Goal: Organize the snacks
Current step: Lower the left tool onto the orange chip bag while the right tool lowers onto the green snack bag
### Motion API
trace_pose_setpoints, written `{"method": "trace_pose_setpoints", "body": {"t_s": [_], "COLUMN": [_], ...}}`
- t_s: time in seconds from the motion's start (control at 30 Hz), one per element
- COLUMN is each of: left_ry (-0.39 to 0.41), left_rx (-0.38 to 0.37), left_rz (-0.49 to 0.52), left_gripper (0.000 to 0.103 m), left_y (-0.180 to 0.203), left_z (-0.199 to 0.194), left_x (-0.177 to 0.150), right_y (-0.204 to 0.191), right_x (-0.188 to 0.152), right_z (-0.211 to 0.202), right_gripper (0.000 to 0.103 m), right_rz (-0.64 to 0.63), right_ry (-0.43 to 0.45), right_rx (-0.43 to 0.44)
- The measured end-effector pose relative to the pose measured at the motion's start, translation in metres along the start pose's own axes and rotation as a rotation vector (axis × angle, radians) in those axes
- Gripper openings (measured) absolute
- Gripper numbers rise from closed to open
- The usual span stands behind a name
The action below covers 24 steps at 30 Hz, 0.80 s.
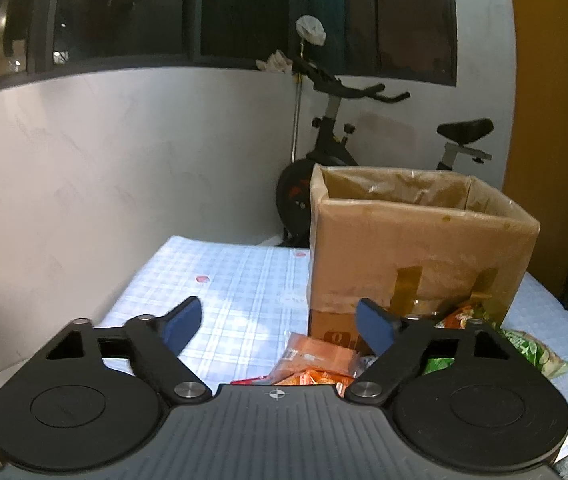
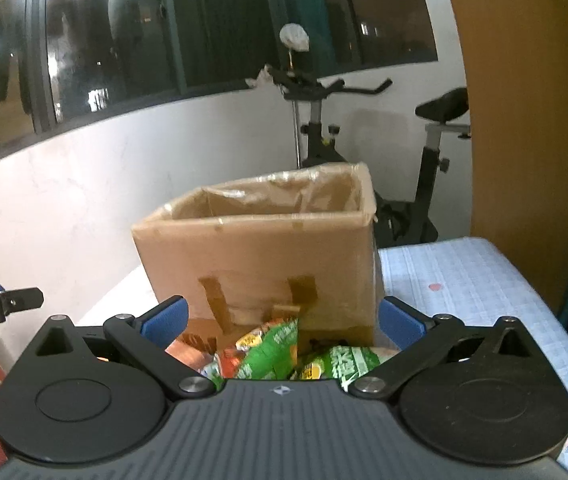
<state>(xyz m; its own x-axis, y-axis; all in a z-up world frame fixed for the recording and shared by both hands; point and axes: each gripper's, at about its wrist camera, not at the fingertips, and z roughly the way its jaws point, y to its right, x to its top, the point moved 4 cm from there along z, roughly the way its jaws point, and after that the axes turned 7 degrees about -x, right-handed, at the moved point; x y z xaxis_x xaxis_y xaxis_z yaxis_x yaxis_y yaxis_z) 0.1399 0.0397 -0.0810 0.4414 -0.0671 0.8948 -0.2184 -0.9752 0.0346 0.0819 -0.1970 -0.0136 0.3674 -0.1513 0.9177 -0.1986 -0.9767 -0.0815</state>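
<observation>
In the left wrist view the left tool (image 1: 278, 322) is released, its two blue fingers spread wide with nothing between them. At the lower centre of this frame, just under the tool, lie orange snack packets (image 1: 316, 364), and at the lower right a green snack bag (image 1: 540, 354) rests on the checked cloth of the counter (image 1: 240, 276). Behind them, at the centre right, stands the cardboard box (image 1: 420, 240), open at the top and lined with plastic film.

In the right wrist view the right tool (image 2: 282, 320) is also released and holds nothing. Green snack bags (image 2: 272, 350) lie in a heap at the lower centre, just in front of the box (image 2: 260, 248).

I judge the packets light, soft and a little slippery, because the foil is shiny and puffed. The contents are probably brittle, so a gentle grip on a flat sealed edge or a corner seems best, not on the swollen middle.

Much is hidden. Both tool bodies cover the near part of the heap, so the number of packets is not clear. The bottom of the box cannot be seen from here. The printing on the bags is too blurred to read, and a red thing at the left edge of both frames is cut off.
</observation>
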Motion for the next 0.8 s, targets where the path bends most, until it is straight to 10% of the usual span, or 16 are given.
{"method": "trace_pose_setpoints", "body": {"t_s": [0.27,0.8], "left_ry": [-0.077,-0.160], "left_rx": [-0.051,-0.063], "left_rz": [-0.125,-0.278], "left_gripper": [0.052,0.067], "left_y": [-0.022,-0.028], "left_z": [0.031,0.046], "left_x": [-0.023,-0.041], "right_y": [-0.015,-0.041], "right_x": [-0.027,-0.048], "right_z": [0.039,0.084], "right_gripper": [0.099,0.089], "right_rz": [-0.064,-0.108], "right_ry": [-0.052,-0.105], "right_rx": [0.033,0.064]}}
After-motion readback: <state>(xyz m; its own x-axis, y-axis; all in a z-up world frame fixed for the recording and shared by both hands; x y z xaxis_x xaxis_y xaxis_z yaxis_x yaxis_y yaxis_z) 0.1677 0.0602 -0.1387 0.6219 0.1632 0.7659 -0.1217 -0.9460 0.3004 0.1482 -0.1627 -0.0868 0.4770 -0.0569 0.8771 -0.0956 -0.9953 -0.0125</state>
